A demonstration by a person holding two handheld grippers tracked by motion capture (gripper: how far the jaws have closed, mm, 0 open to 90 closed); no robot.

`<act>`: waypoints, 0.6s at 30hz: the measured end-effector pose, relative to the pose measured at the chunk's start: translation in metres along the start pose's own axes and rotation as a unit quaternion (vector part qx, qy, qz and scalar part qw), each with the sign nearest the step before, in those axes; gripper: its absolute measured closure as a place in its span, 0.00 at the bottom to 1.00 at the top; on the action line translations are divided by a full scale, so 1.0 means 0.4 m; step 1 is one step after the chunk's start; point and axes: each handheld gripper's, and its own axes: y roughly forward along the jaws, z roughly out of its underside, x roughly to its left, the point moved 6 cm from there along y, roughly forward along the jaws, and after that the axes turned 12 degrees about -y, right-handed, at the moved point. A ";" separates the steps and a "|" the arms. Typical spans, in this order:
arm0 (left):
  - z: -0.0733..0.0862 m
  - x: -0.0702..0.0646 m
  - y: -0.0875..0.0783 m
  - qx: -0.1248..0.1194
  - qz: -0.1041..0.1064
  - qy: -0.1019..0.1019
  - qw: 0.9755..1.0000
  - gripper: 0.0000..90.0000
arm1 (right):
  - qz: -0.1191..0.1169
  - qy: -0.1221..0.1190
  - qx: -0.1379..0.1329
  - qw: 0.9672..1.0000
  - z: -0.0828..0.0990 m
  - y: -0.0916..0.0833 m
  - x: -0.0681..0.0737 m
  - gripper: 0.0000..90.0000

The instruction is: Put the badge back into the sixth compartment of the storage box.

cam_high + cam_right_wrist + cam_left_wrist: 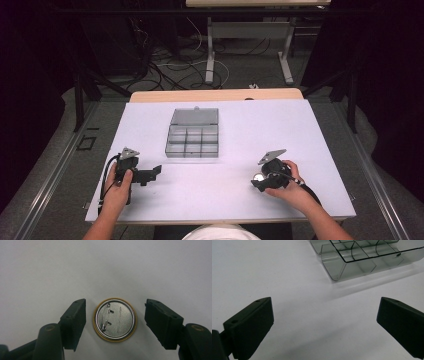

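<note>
Right gripper (pixel 115 322) pointed down at the white table cover (pixel 230 190), jaws apart with nothing clamped; pin badge (pixel 115 319) lay face-down between them, a gap showing on each side, the left gap narrower; badge round, so no long axis of its own; its safety pin ran slightly tilted from the jaw line, roughly along the view's vertical; closing would likely catch the rim across its width. Right hand (pixel 290 187) was the nearer one. Left gripper (pixel 324 327) hovered wide open and empty near the clear compartment box (pixel 193 134), lid back. Stamped text on badge back too faint to read; small mark on box illegible.
</note>
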 end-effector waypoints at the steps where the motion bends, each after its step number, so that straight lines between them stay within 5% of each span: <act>1: 0.000 -0.001 0.000 0.001 0.000 -0.002 1.000 0.02 | 0.001 -0.005 0.004 1.000 0.001 -0.001 -0.003 0.38; 18: 0.002 -0.002 0.000 0.006 0.000 0.001 1.000 0.02 | -0.015 0.007 0.016 1.000 0.008 0.003 -0.002 0.48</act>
